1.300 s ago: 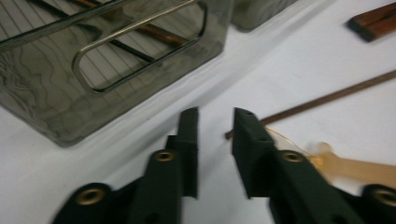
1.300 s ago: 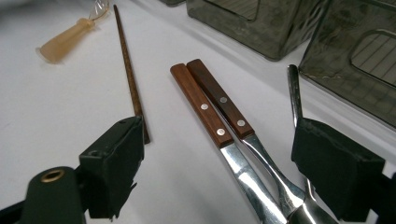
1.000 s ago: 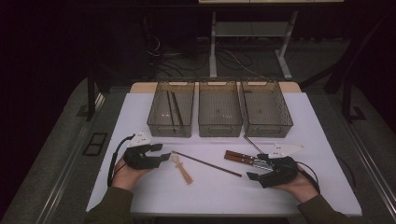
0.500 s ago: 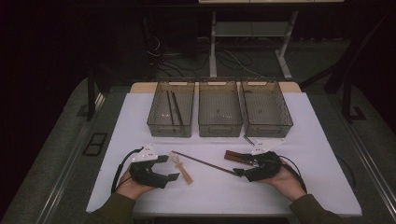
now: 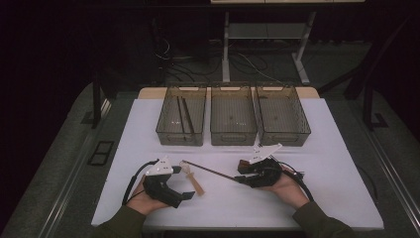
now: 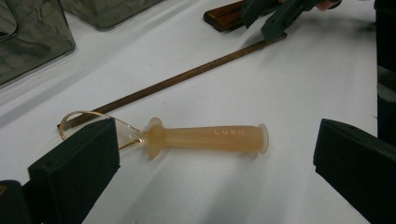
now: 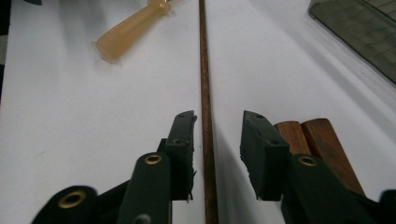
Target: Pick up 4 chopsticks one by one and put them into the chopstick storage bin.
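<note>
An amber spoon-like tool (image 6: 208, 138) with a thick handle lies flat on the white table (image 5: 327, 163), seen too in the high view (image 5: 194, 181). My left gripper (image 6: 215, 140) stands open, its jaws wide on either side of the tool without touching it; they have just been opening. A thin brown stick (image 7: 204, 70) lies across the table's middle (image 5: 208, 170). My right gripper (image 7: 217, 119) straddles the stick's near end. Its jaws have just been closing, and a gap still shows on both sides. In the high view the left gripper (image 5: 184, 183) and right gripper (image 5: 240, 173) face each other.
Three clear bins stand in a row at the back: left (image 5: 168, 124), middle (image 5: 233, 131), right (image 5: 285, 131). The left one holds two dark sticks (image 5: 184, 116). Two brown wooden blocks (image 7: 313, 140) lie beside my right gripper. The table's near edge runs just behind both hands.
The right gripper slid left to the stick's end and its jaws narrowed around it. The left gripper drew back a little toward the near edge and its jaws spread wide.
</note>
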The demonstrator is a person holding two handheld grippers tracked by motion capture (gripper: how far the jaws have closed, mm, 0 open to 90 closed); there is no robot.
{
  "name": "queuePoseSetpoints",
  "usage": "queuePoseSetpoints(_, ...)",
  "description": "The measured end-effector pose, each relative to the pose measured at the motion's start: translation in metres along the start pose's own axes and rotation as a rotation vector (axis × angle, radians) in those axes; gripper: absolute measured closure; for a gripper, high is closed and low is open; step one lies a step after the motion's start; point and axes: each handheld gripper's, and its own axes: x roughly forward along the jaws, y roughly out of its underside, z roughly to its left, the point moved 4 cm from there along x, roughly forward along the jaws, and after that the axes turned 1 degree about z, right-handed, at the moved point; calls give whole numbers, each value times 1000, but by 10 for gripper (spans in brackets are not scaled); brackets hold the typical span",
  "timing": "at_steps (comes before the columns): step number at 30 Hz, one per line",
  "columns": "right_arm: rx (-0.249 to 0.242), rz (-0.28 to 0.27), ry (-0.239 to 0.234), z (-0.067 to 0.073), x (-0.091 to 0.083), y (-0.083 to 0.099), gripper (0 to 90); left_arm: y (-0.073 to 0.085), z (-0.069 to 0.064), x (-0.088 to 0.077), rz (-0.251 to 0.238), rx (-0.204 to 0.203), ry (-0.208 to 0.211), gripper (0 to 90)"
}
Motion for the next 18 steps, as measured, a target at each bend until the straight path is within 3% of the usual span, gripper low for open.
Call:
queuePoseSetpoints(10, -19, 36, -15, 1, 14, -2, 780, 0, 0, 1, -10, 5, 11, 0)
queuePoseSetpoints(18, -95, 53, 29, 2, 17, 0, 838, 1, 0, 2, -6, 13, 15, 0)
